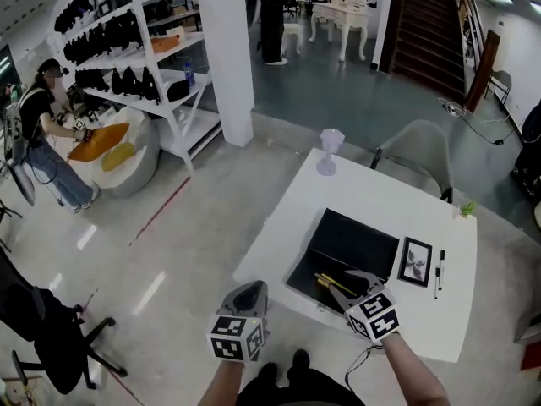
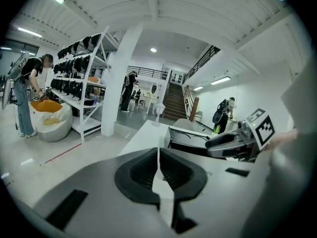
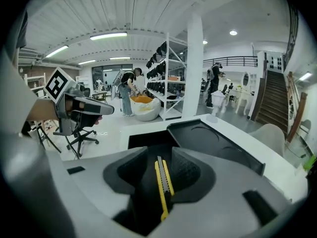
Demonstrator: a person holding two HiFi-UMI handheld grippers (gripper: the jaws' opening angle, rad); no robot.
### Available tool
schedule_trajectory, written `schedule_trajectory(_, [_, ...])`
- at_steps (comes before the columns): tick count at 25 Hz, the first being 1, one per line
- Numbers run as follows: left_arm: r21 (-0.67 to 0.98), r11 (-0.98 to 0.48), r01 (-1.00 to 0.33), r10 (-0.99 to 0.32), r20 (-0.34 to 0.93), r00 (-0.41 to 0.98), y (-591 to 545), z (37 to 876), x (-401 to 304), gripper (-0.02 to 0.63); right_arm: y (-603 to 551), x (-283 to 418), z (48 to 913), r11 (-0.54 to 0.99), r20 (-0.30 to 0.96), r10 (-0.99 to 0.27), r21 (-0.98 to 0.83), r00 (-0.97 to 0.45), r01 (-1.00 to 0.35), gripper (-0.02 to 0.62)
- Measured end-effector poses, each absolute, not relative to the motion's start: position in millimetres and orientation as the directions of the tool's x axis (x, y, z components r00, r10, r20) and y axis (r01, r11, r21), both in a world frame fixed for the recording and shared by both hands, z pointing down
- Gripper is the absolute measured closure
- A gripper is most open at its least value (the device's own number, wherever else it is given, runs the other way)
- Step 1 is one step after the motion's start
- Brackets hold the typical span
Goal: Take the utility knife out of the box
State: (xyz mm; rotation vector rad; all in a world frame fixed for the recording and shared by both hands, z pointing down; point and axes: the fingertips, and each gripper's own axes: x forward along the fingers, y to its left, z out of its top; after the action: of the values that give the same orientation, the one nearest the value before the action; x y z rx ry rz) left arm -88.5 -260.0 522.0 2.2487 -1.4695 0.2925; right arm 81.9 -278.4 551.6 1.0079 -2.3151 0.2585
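At the bottom of the right gripper view, the right gripper (image 3: pixel 161 175) had its jaws clamped on the yellow utility knife (image 3: pixel 162 182), gripped edge-on along its length, probably so it lifted without twisting. Just beyond lay the open black box (image 3: pixel 148 139) on the white desk (image 1: pixel 338 184); the knife seemed barely above its near edge. Lower centre in the head view, the left gripper (image 1: pixel 251 290) hung off the desk, jaws together, empty.
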Motion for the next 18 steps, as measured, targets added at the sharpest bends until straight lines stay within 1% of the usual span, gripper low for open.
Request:
schedule_trajectory(8, [0.246,-0.256,-0.935,-0.843,0.415,0.341,-259,530,-108,0.589,-289,65,581,0.773,0.677,-0.510,0.089,-0.532,-0.628,0.446])
schedule_trajectory(18, [0.254,-0.171,-0.952,-0.862,0.429,0.269,-250,536,-131,0.588,-293,57,613,0.819,0.779,-0.425,0.115,-0.460,-0.562,0.446])
